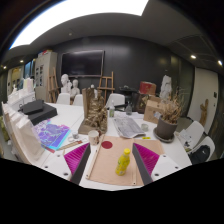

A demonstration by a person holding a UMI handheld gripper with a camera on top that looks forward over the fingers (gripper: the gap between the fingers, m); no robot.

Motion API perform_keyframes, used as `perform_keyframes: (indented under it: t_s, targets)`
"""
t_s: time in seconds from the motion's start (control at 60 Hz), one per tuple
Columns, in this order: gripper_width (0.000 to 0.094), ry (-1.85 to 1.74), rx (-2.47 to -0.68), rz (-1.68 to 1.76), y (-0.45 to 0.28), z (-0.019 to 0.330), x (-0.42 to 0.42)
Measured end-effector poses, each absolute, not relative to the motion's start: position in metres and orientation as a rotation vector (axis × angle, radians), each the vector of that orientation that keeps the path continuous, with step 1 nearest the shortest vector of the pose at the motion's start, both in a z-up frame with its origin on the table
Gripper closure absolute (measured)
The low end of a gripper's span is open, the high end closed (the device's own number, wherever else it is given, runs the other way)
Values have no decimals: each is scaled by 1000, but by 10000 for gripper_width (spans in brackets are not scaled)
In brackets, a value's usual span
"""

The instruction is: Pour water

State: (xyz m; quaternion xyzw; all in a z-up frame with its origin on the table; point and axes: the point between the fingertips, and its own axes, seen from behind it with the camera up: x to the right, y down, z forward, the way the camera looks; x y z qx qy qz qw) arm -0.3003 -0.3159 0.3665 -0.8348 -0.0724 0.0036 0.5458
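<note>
A small yellow bottle [123, 161] with a yellow cap stands upright on a tan wooden board [100, 168] on the white table. A red round coaster [107, 145] lies at the board's far edge, and a small pale cup [94, 137] stands just beyond it to the left. My gripper [112, 160] is open, its magenta pads wide apart over the board. The bottle stands between the fingers, nearer the right one, with a gap on each side. Nothing is held.
The table beyond the board is crowded: a colourful book [52, 135] to the left, papers [128, 125] ahead, a dark pot of dried plants [168, 120] to the right, a wooden model [96, 106] in the middle. White busts [66, 85] stand at the back.
</note>
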Motion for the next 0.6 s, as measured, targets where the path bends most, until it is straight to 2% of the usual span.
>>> perform_keyframes:
  t_s: [0.117, 0.217, 0.417, 0.6]
  targets:
    - [74, -131, -1997, -9, -312, 344, -282]
    - [75, -91, -2000, -17, -295, 306, -269]
    - [78, -30, -2030, -39, -279, 204, -241]
    - [71, 55, -1999, 12, -227, 125, -234]
